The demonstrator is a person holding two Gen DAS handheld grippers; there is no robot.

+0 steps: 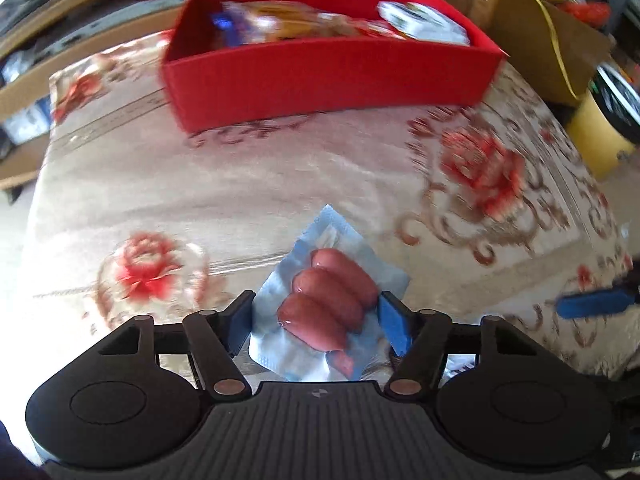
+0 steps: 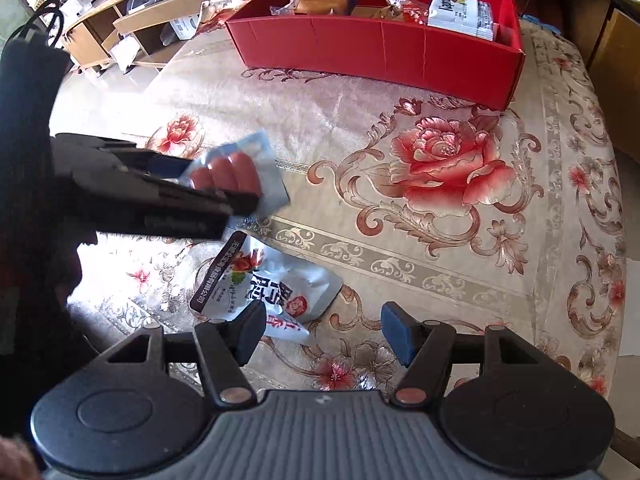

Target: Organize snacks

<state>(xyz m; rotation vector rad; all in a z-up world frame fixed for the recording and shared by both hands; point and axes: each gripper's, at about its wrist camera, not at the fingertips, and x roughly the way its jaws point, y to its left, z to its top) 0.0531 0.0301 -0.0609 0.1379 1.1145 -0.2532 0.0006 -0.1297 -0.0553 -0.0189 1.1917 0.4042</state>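
My left gripper (image 1: 316, 320) is closed on the sausage pack (image 1: 328, 300), its blue pads pressing the pack from both sides across the three small sausages, and the pack hangs clear above the cloth; my right gripper (image 2: 320, 332) stands open with nothing between its pads, low over the table, its left pad just overlapping the white snack pouch (image 2: 272, 284) that lies flat below it.

The sausage pack should be light, I judge; its film is thin and glossy, so likely slippery, and the flat sealed border is floppy and would fold if I pinched it alone; the firm middle where the sausages bulge is the place to grip, as I have it now, though squeezing too hard may burst the seal. The pouch looks soft and puffy, with a crinkly skin; I would take it across its narrow width or by one edge.

The red box (image 2: 376, 52) sits at the far end of the table, well apart from both grippers, open on top, with a wrapped cake (image 2: 320, 0), a white packet (image 2: 460, 12) and other wrappers inside.

The tablecloth (image 2: 440, 240) is a shiny beige fabric with red roses and scrollwork; it looks smooth, so packets may slide on it. Beyond the table are wooden shelves (image 2: 120, 32) with clutter, and a cardboard box (image 1: 548, 36) beside the red box; a yellow cylinder (image 1: 596, 136) stands off the table's right edge.
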